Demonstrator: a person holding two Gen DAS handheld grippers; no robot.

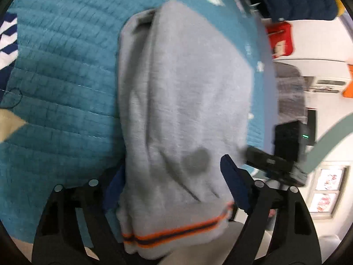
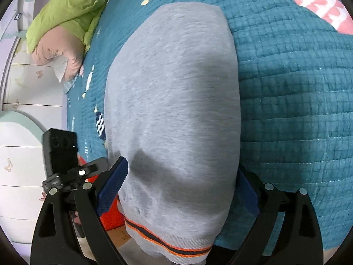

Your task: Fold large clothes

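A grey sweatshirt (image 1: 183, 88) lies folded into a long narrow stack on the teal quilted bedspread (image 1: 61, 66). Its orange-and-navy striped hem (image 1: 176, 234) hangs toward me. My left gripper (image 1: 174, 181) is open and straddles the hem end. The blue right pad (image 1: 233, 181) stands beside the cloth and the left pad is half hidden behind it. In the right wrist view the same sweatshirt (image 2: 176, 88) fills the gap of my right gripper (image 2: 178, 187), which is also open. That gripper's left pad (image 2: 112, 185) sits at the cloth's edge, and its right pad is mostly covered.
A green cover (image 2: 66, 15) and a pink pillow (image 2: 57, 53) lie at the far left of the bedspread (image 2: 286, 110). White drawers (image 2: 19, 176) and an orange-red box (image 2: 110, 214) stand past the bed's edge. The other tool's black housing (image 1: 286, 145) is close on the right.
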